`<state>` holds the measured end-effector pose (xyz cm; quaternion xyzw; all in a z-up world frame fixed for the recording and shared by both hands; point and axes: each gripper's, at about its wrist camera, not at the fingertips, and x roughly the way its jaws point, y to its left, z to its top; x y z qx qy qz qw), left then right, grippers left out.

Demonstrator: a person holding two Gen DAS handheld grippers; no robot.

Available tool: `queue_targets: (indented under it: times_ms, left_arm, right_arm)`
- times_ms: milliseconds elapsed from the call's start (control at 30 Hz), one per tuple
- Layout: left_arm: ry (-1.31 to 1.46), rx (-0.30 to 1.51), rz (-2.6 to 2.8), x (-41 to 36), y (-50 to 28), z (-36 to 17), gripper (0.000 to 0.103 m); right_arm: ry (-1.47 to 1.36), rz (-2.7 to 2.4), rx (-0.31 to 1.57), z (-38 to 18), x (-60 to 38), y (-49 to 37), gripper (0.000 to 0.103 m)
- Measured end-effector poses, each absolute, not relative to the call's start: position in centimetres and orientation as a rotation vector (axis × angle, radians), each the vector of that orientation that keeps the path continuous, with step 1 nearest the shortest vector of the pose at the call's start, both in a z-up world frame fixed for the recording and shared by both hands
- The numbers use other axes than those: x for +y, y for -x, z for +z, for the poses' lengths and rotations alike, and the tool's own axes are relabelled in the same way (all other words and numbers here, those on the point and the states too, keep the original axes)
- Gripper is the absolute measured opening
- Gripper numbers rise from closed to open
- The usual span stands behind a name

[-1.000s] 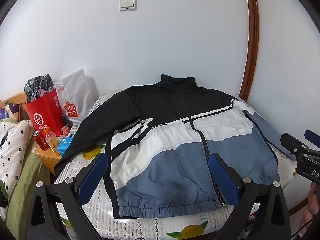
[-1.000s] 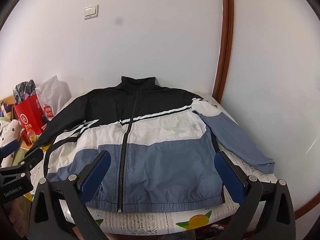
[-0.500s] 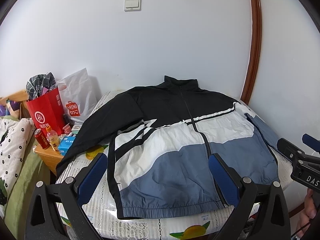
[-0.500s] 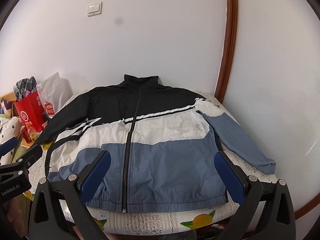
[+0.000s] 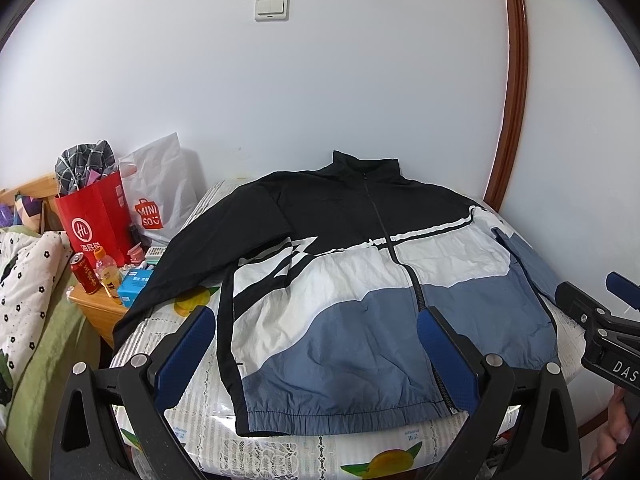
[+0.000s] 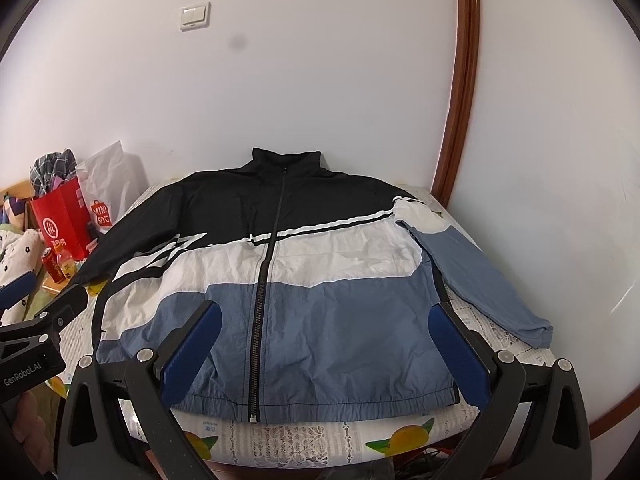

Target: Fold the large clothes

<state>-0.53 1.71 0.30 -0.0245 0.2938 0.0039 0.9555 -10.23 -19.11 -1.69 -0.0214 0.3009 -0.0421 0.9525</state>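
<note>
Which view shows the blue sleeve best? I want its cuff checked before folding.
The right wrist view: the blue sleeve lies whole, cuff included, beside the jacket. In the left wrist view, the sleeve shows only partly; the right gripper hides its end.

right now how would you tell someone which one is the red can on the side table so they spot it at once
Start at the jacket spread on the bed, then go left to the wooden bedside table. The red can stands upright at its front, before the red paper bag; unlike the orange-capped bottle beside it, it is metal with gold lettering.
</note>
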Motion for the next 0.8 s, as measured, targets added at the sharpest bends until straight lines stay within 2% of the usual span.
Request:
queue_targets:
  times_ms: [800]
  left_arm:
    - [0.052,0.595,0.016,1.3,0.9,-0.3,0.102]
  right_arm:
    - [0.029,-0.124,0.606,-1.5,-20.6,10.4,0.102]
